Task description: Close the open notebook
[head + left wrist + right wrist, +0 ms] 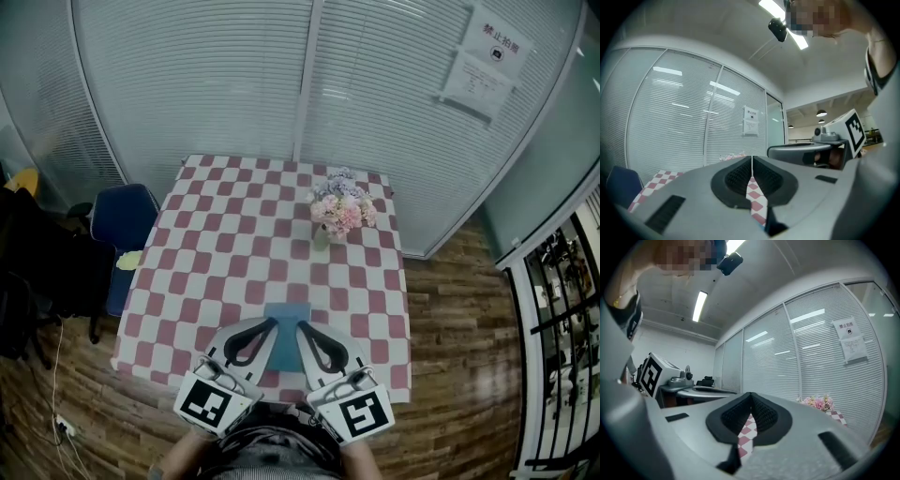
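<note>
Notebook (287, 323) lies flat on the checked tablecloth (234, 253), a plain blue face up with no pages showing. It sits at lower centre of the head view, close to the table's near edge. My left gripper (273, 322) and right gripper (301, 326) come in from the bottom of that frame, side by side, and each covers one side edge of the blue cover in the picture. I cannot tell whether either touches it. In the left gripper view the two ribbed pads are pressed together at their tips with nothing between them, only a sliver of red-and-white cloth showing through the gap lower down. The right gripper view gives me the same: pads meeting at the tip, nothing pinched. Both point level toward the slatted blinds (234, 84). A bunch of pink flowers (339, 211) stands on the cloth right of centre, well apart from the notebook. A blue chair (122, 220) stands off the table's left side.
</note>
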